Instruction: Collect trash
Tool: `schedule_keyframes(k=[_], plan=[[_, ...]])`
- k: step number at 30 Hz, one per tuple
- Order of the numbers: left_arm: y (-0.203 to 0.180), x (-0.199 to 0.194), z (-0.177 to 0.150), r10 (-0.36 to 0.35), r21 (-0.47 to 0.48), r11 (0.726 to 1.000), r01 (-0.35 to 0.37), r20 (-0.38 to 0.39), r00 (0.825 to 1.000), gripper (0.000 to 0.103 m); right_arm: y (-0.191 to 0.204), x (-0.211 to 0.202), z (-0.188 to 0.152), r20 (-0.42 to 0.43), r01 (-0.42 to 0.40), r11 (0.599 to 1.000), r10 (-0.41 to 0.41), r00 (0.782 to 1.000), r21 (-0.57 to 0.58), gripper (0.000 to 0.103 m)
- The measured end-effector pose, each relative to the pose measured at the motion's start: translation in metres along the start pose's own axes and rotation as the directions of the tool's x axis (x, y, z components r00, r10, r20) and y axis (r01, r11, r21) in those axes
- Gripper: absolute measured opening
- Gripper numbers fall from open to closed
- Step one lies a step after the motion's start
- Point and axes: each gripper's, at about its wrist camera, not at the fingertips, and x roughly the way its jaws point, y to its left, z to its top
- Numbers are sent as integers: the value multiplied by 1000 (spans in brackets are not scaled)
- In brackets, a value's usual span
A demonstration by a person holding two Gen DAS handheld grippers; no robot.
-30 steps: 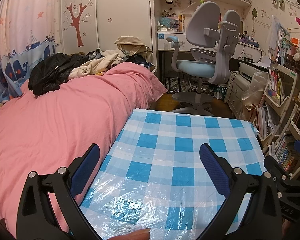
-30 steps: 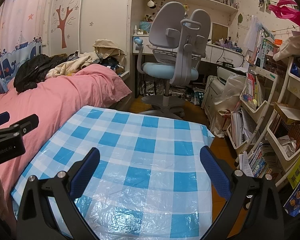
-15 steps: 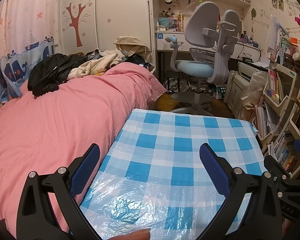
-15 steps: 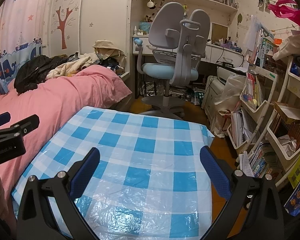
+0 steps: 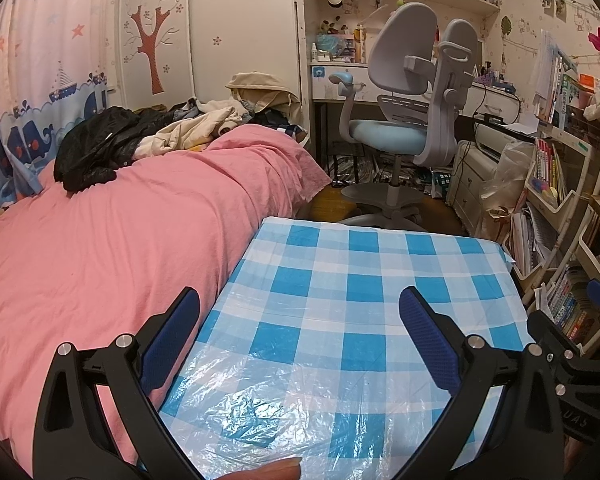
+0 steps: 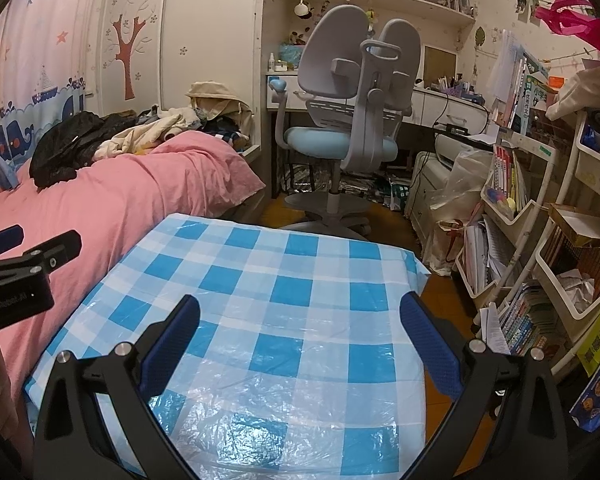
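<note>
Both grippers hover above a small table under a blue-and-white checked plastic cloth (image 5: 364, 280) (image 6: 292, 296). My left gripper (image 5: 300, 320) is open, its blue-padded fingers spread wide with nothing between them. My right gripper (image 6: 300, 320) is open too and holds nothing. The right gripper's body (image 5: 572, 344) shows at the right edge of the left wrist view, and the left gripper's body (image 6: 16, 276) at the left edge of the right wrist view. I see no loose piece of trash on the cloth. A fingertip (image 5: 268, 470) shows at the bottom edge.
A bed with a pink cover (image 5: 112, 240) borders the table's left side, with a heap of clothes (image 5: 148, 136) at its far end. A grey swivel chair (image 5: 404, 120) and a desk (image 6: 440, 108) stand beyond. Crowded book racks (image 6: 540, 264) and a plastic bag (image 6: 456, 188) line the right side.
Both views have tilted and shifted very slightly. The grippers stay open over the cloth.
</note>
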Motion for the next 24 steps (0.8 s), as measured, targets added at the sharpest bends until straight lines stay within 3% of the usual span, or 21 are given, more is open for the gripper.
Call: schedule_keyframes(k=[24], plan=[[-2,-1,0,-3,2,1000,3,0,1000,96,-2,-7,2,46,4,1000,-5,999,23,96]])
